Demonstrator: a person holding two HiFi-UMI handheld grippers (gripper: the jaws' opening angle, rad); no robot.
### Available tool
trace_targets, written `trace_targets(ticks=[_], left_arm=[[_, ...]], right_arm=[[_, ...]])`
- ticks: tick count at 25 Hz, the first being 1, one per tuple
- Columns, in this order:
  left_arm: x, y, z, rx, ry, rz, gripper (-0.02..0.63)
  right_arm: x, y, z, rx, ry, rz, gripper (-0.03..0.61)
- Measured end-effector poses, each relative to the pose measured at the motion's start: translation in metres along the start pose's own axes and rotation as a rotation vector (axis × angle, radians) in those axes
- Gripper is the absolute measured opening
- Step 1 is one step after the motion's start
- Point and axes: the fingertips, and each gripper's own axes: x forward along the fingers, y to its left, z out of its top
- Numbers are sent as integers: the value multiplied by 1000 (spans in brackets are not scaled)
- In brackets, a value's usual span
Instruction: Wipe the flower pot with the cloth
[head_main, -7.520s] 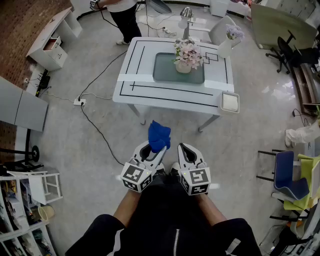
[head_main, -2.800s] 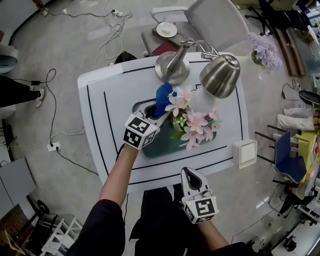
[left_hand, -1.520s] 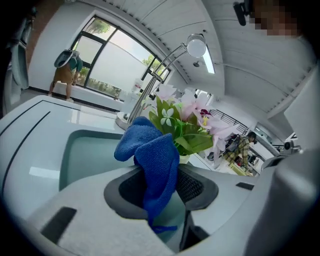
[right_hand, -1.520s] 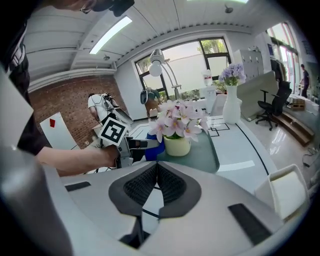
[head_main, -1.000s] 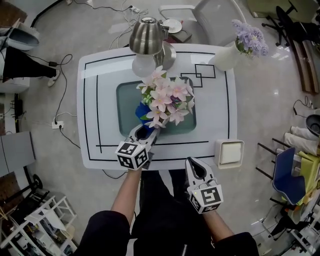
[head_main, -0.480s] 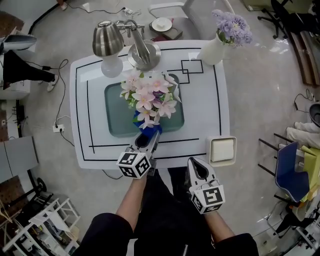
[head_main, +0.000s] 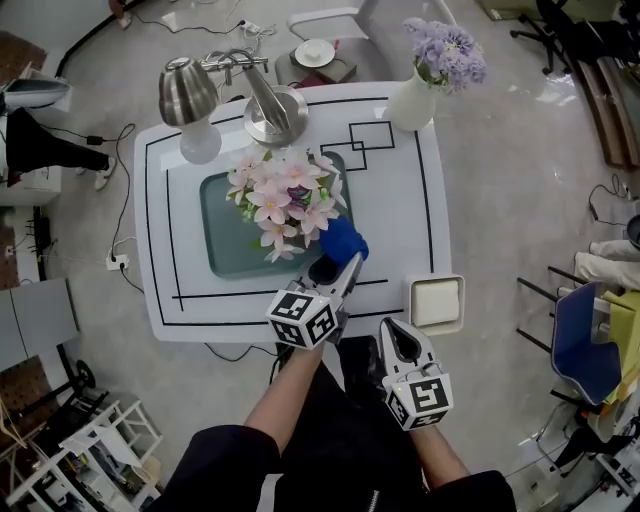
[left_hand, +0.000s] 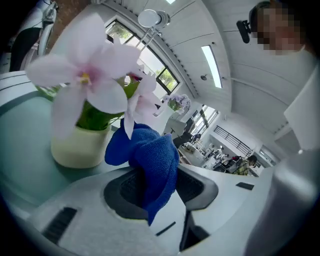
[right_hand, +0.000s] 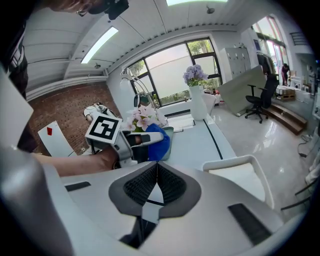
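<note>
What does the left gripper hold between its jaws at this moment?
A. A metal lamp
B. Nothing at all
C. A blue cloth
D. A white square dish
C: in the left gripper view, the jaws of the left gripper are closed on the blue cloth, which hangs out of them close to the flower pot.

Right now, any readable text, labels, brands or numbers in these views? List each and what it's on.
No readable words, numbers or brands in any view.
Left hand-held gripper: its cube shows square marker patterns, no letters.
Right hand-held gripper: cube likewise, patterns only.
Cloth: plain blue, no label visible.
Table: black lines and rectangles, no text.
</note>
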Motion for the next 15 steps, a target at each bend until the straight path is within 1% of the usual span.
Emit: trace_targets(ticks=[3, 8, 12, 15], left_arm=[[23, 4, 10, -22, -27, 23, 161], [43, 21, 29, -80, -117, 120, 160], [55, 32, 35, -121, -139, 154, 161], [56, 47, 39, -157, -159, 197, 161]], right_arm=[[-3, -6, -3, 7, 5, -12, 9], [-5, -14, -7, 14, 19, -25, 9], [-3, -16, -9, 18, 25, -30, 9], [-2, -16, -8, 21, 27, -31, 9]])
